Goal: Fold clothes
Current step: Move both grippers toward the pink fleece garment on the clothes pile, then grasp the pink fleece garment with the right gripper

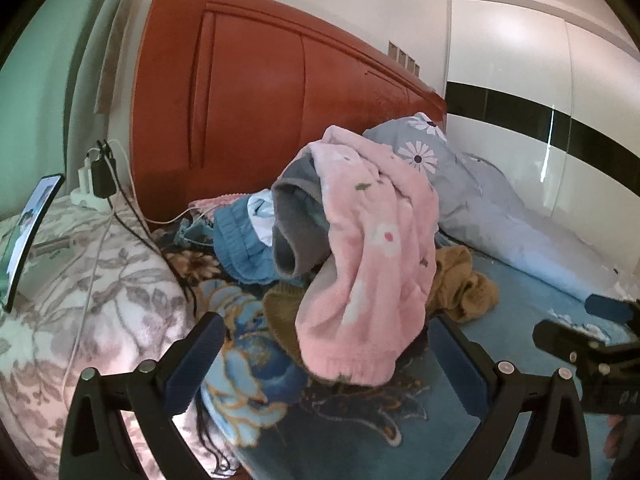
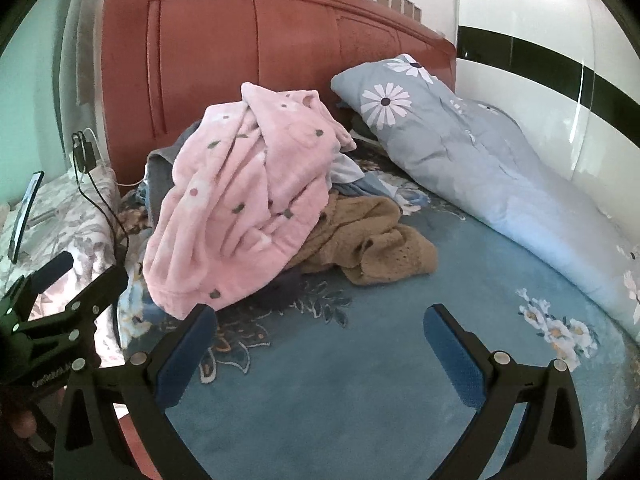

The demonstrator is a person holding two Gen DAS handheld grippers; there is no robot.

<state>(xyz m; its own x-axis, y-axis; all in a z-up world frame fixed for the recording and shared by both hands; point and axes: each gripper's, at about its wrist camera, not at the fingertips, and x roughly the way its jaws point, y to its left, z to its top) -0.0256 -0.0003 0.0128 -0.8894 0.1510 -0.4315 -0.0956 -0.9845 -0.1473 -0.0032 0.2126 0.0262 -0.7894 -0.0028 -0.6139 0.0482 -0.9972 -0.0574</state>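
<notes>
- On the bed [image 2: 340,400], a pile of unfolded clothes lies near the headboard [image 2: 240,40]; no garment shows a fold, so the task is judged to be at its start.
- Left gripper [image 1: 326,344]: fingers spread wide and released, holding nothing. The hem of the pink fleece [image 1: 368,248] hangs between them without being pinched, as far as the left view shows.
- Right gripper [image 2: 320,336]: fingers spread wide, empty, hovering over bare blue bedspread just in front of the pile.
- Remaining work, as judged: every garment is left to be picked out, spread flat, folded and set aside.
- Count of garments visible in the pile:
  - one pink fleece, on top, draped over the rest;
  - one brown knit [image 2: 360,240], under and beside the fleece, on its right;
  - one grey item [image 1: 296,228], under the fleece on its left;
  - one blue knit [image 1: 244,244], left of the grey item;
  - further light fabric beneath, number cannot be told.
- Count of other items: one quilt [image 2: 480,168] with daisy print along the right side of the bed, well apart from the left gripper; one phone [image 1: 32,228] propped at far left; two grippers.
</notes>
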